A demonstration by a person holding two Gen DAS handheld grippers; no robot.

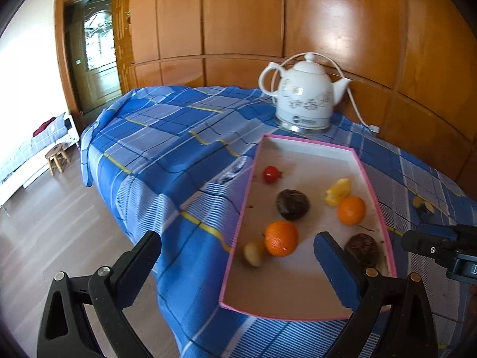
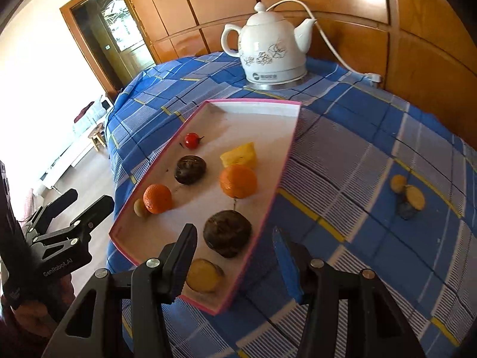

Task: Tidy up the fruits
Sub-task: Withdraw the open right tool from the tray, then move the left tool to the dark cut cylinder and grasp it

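Nearest the right claw lies a yellow-brown fruit at the near corner of the tray. It sits just ahead of the black finger, and nothing is gripped between the parted jaws. The blue-padded finger hangs past the tray's right rim, over the cloth.

Just beyond that fruit rests a dark wrinkled fruit beside the right rim. Farther in sit an orange touching a yellow piece, a second dark fruit near the middle, and a small red fruit toward the left rim. A second orange sits by the left rim with a small tan fruit touching it.

The tray is a shallow white box with pink edges, lying on the desk under a blue plaid cloth. Well to its right on the cloth lie a few small yellowish fruits clustered together.

The left claw hovers over the tray's near left corner, jaws wide apart and empty.

A white kettle stands at the desk's far edge behind the tray, its cord trailing right along the wooden wall.
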